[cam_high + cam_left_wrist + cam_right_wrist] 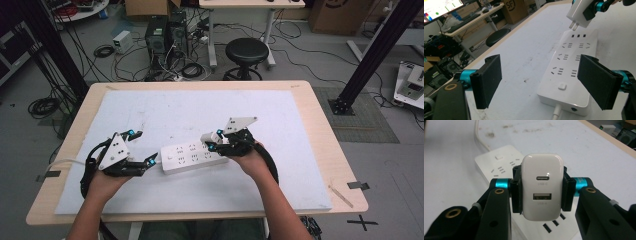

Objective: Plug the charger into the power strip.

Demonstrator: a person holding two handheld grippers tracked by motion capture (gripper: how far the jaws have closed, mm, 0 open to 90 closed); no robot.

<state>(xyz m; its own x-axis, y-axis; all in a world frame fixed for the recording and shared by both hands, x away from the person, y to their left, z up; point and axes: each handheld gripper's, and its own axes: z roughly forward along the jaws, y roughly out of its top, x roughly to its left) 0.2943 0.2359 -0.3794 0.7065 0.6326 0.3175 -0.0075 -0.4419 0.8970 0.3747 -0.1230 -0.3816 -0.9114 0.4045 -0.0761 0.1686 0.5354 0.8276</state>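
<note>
Above the power strip (pixel 194 156), the right gripper (pixel 214 141) clamps a white charger (pixel 542 186)
Prongs down (just short of the sockets); the left gripper (pixel 544 82) gapes at the strip's corded end

1. The power strip (pixel 192 155) is white, with rows of dark socket slots and a white button, and it lies between the black fingers (pixel 489 80) of the left gripper (pixel 140 147).
2. The charger (pixel 542 185) is white, with two grey ports on its face; black fingers (pixel 515 190) of the right gripper (pixel 215 140) are on both of its sides.
3. Both grippers are black, with turquoise rings behind the fingers and brass-coloured rivets.
4. Each gripper has a light grey plate with small dark dots.
5. The surface (pixel 320 145) is pale wood colour at its edge, and the mat (pixel 200 110) under the fingers is white with small dark stains.
</note>
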